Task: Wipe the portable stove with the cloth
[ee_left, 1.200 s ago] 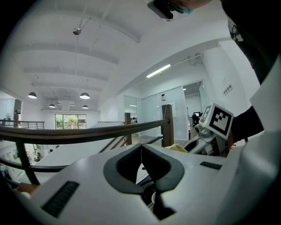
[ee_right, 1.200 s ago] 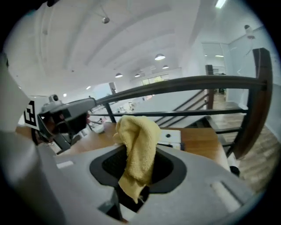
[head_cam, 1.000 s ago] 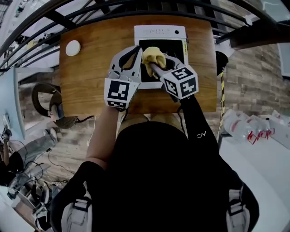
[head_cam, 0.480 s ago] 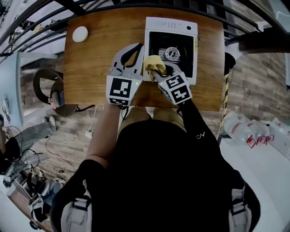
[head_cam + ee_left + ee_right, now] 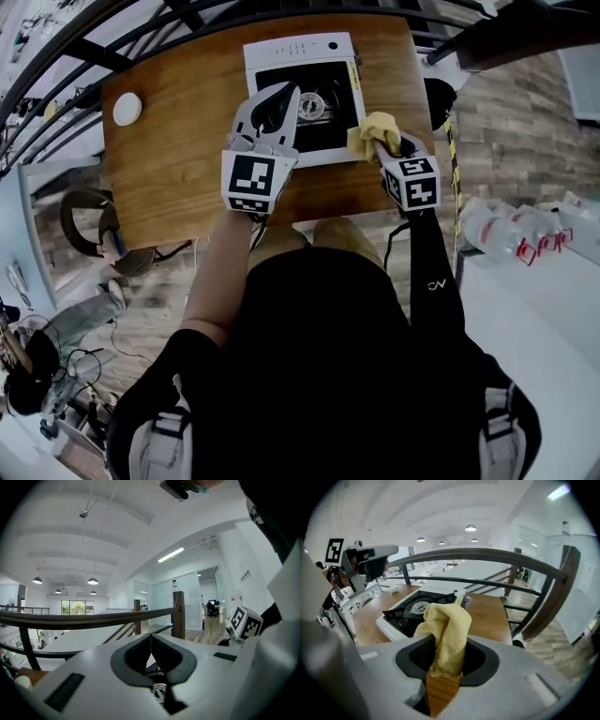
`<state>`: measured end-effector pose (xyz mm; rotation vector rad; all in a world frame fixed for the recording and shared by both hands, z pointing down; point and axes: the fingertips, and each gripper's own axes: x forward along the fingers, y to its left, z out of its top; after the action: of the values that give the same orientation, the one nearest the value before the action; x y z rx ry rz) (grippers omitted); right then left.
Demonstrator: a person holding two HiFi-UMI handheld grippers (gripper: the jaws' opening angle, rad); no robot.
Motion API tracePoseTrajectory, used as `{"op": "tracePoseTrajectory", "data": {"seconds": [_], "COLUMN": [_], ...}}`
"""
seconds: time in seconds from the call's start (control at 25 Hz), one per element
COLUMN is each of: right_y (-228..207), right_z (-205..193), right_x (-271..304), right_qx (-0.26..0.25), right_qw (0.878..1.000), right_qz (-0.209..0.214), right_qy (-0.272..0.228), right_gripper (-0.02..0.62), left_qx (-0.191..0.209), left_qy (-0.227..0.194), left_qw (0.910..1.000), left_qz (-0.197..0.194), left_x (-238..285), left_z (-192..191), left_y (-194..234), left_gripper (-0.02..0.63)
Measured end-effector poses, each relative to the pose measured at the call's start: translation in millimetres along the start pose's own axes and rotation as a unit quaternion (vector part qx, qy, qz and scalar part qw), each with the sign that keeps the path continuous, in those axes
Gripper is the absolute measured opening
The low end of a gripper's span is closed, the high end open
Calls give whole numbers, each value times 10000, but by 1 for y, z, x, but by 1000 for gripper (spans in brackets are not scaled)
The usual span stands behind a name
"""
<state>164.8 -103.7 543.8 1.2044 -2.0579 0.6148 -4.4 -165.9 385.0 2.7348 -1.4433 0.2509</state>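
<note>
The portable stove [image 5: 302,94], white with a black top and a round burner, stands at the far side of the wooden table [image 5: 178,159]. My right gripper [image 5: 382,142] is shut on the yellow cloth [image 5: 371,129], held beside the stove's front right corner, off its top. In the right gripper view the cloth [image 5: 447,630] bunches up out of the jaws of the right gripper [image 5: 446,665], with the stove [image 5: 417,607] ahead to the left. My left gripper [image 5: 284,93] hangs over the stove's left half, shut with nothing in it; in its own view the left gripper [image 5: 151,637] points out at the railing.
A small white round object [image 5: 127,109] lies at the table's far left. A dark metal railing [image 5: 487,557] with a wooden post [image 5: 178,613] runs just behind the table. The right gripper's marker cube [image 5: 244,622] shows at the right of the left gripper view.
My right gripper has carried the cloth off the stove top, rightward past its front right corner. The left gripper has stayed over the stove's left side.
</note>
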Motion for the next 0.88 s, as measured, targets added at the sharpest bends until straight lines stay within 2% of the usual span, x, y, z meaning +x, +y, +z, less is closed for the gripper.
{"op": "tracePoseTrajectory", "data": {"seconds": [0.08,0.2,0.36,0.48,0.6,0.72,0.88], "right_y": [-16,8,93,161,222,244,218], "right_z": [-4,16,49,56,51,35,23], "right_x": [-8,-17,-5,9,26,44,46], "right_qx": [165,121,-443,-991,-1353,-1603,-1597], "right_qw": [9998,9984,9876,9716,9540,9481,9561], "right_qz": [-126,337,1304,2024,2628,2733,2453], "right_qy": [-41,-429,-757,-728,-496,-257,-120], "right_gripper": [129,129,129,129,129,129,130], "left_qx": [5,94,135,149,133,99,62], "left_qy": [-23,-31,5,-2,100,207,251], "left_qw": [10000,9998,9997,9985,9961,9930,9905], "left_qz": [-83,-159,207,534,871,1160,1351], "left_x": [5,6,-6,-21,-44,-64,-74], "left_z": [4,5,1,2,-3,-13,-21], "left_y": [-8,-14,4,20,44,61,72], "left_gripper": [9,9,9,9,9,9,9]}}
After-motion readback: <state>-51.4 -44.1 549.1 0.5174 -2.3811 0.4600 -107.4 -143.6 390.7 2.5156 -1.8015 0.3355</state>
